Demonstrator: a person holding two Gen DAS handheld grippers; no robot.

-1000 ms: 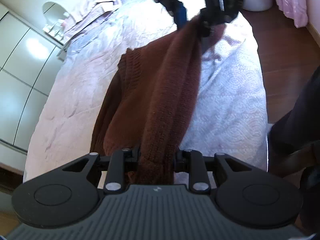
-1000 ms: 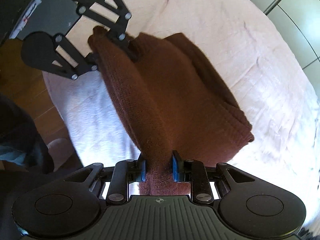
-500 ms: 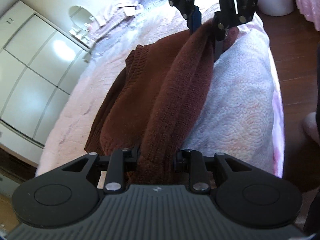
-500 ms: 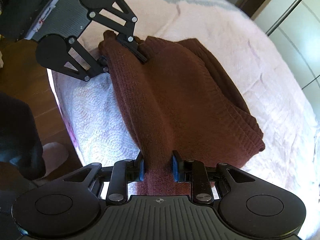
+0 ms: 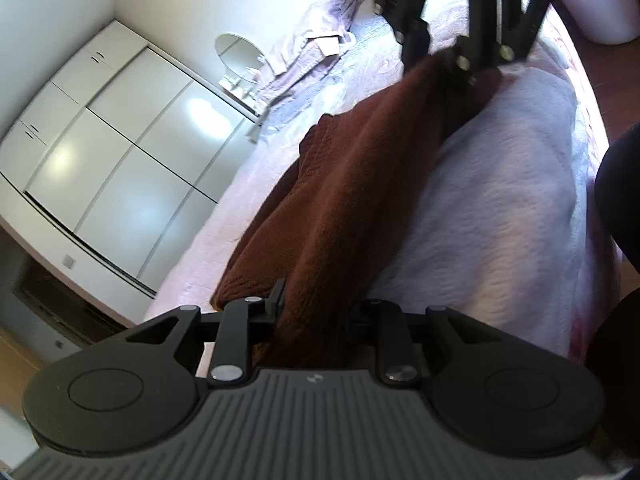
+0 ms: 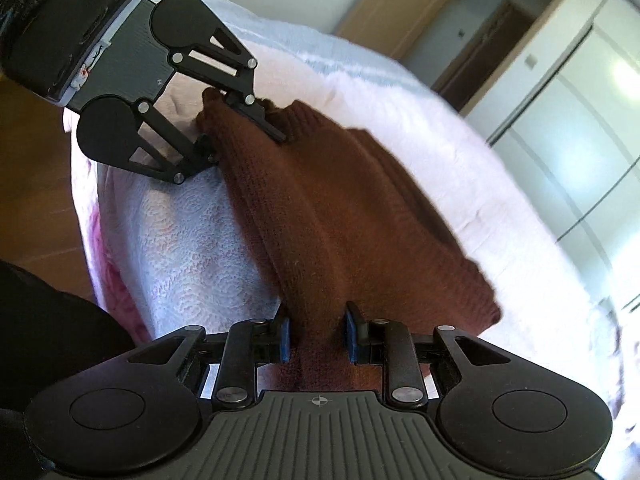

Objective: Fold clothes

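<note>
Dark brown knit sweater (image 5: 344, 200) lay on the bed (image 5: 520, 208), folded lengthwise into a thick band, ribbed coarse weave visible. One long fold edge was lifted and stretched between the two grippers, running along the bed's near side edge; the rest sagged onto the quilt toward the middle of the bed. Left gripper (image 5: 316, 312) was clenched on one end of the fold, fabric bunched between its fingers (image 5: 276, 300). Right gripper (image 6: 318, 332) was clamped on the other end, blue-padded fingers (image 6: 284, 334) pressed on both sides of the knit. In the right wrist view the left gripper (image 6: 240, 124) showed at the far end pinching the sweater (image 6: 340, 208) near the bed's (image 6: 192, 248) edge. Quilt was pale pink-white, textured. White wardrobe (image 5: 120, 152) stood beyond the far edge of the bed; lilac cloth (image 5: 320, 40) was heaped near a far corner.
</note>
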